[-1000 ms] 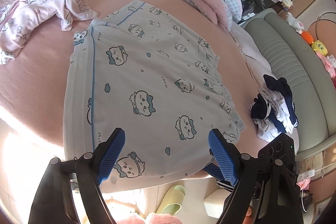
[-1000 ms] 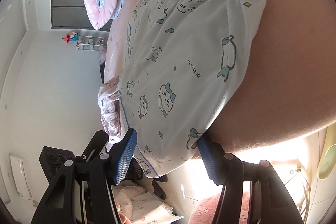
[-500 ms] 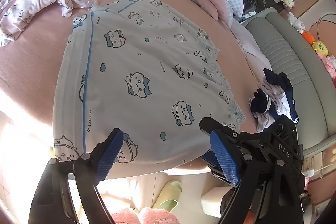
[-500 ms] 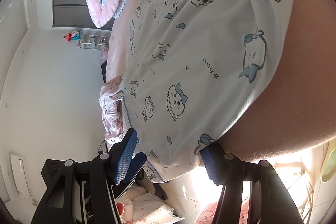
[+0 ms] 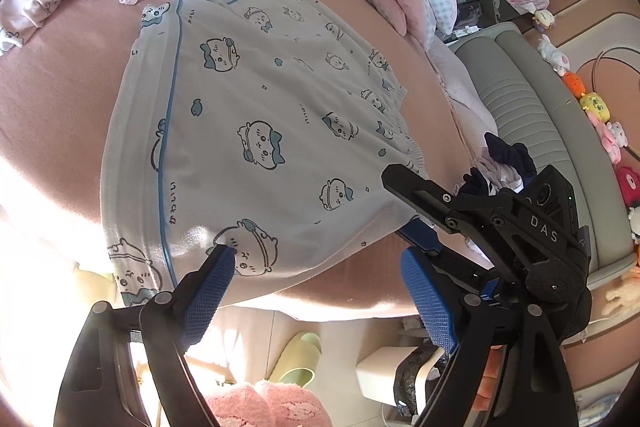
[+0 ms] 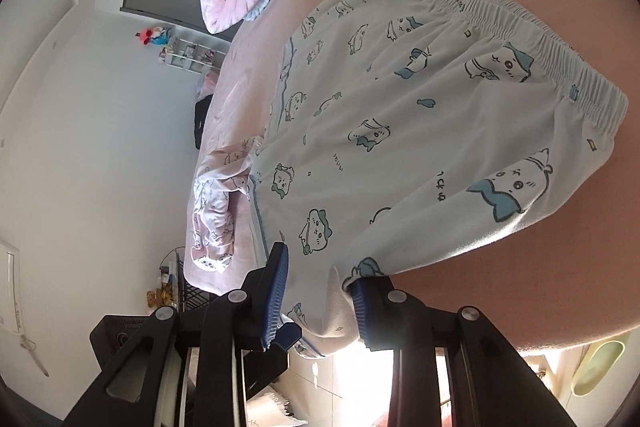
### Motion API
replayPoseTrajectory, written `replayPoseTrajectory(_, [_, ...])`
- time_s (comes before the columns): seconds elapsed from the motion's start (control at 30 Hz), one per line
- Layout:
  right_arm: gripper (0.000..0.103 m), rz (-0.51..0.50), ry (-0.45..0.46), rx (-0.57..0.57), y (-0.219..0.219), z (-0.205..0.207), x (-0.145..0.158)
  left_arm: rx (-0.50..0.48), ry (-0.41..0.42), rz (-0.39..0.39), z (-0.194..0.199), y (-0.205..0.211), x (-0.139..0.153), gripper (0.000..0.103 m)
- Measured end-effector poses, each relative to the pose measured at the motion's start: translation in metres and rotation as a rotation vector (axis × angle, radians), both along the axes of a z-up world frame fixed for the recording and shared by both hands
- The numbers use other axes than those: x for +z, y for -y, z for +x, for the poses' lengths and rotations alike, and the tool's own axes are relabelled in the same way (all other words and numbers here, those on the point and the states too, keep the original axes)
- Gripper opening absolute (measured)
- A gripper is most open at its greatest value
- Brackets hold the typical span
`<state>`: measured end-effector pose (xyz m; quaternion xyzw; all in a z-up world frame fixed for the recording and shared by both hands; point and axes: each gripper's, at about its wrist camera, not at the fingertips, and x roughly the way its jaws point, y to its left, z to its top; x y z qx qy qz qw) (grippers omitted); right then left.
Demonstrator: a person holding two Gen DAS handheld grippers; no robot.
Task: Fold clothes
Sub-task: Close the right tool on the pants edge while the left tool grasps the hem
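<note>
Gripping the near edge of the shorts for the fold

Shorts (image 5: pixel 256 131) flat on bed (image 5: pixel 48 99), hem overhanging. Right gripper (image 6: pixel 320 291) closing over the edge, cloth between pads, apparently not yet pinched; left gripper (image 5: pixel 316 291) wide open, empty. Pinch both layers fully before lifting.

Soft matt cloth printed with blue cartoon animals is seen in the pale blue shorts (image 5: pixel 256 131) ahead of the matt black plastic left gripper (image 5: pixel 320 291), whose blue pads (image 5: pixel 206 301) are finely knurled, over a matt pink bedsheet (image 5: pixel 52 75).
</note>
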<state>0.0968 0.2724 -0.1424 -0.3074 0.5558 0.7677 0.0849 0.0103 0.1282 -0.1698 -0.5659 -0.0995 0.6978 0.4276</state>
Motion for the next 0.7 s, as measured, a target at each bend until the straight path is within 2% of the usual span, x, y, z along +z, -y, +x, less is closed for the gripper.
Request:
replayPoseTrajectory(0.13, [0.029, -0.07, -0.023, -0.023, -0.008, 0.001, -0.004, -0.027, 0.033, 0.017, 0.001, -0.002, -0.003, 0.085])
replayPoseTrajectory(0.33, [0.029, -0.078, -0.036, 0.002, -0.015, -0.006, 0.007, -0.064, 0.038, -0.003, 0.007, -0.012, -0.009, 0.085])
replayPoseTrajectory(0.4, [0.029, -0.073, -0.046, 0.002, -0.016, -0.006, 0.012, -0.044, 0.044, -0.018, 0.01, -0.013, -0.015, 0.085])
replayPoseTrajectory(0.47, [0.029, -0.068, -0.049, -0.003, -0.017, -0.006, 0.015, -0.009, 0.01, -0.026, 0.013, -0.01, -0.016, 0.085])
replayPoseTrajectory(0.53, [0.029, -0.063, -0.046, 0.005, -0.018, -0.007, 0.018, 0.015, -0.087, -0.062, 0.018, -0.008, -0.008, 0.085])
replayPoseTrajectory(0.6, [0.029, -0.055, -0.043, 0.006, -0.017, -0.007, 0.019, 0.01, -0.255, -0.132, 0.026, -0.011, 0.005, 0.085])
replayPoseTrajectory(0.7, [0.029, -0.056, -0.038, 0.009, -0.017, -0.007, 0.019, -0.046, -0.542, -0.267, 0.044, -0.02, 0.019, 0.085])
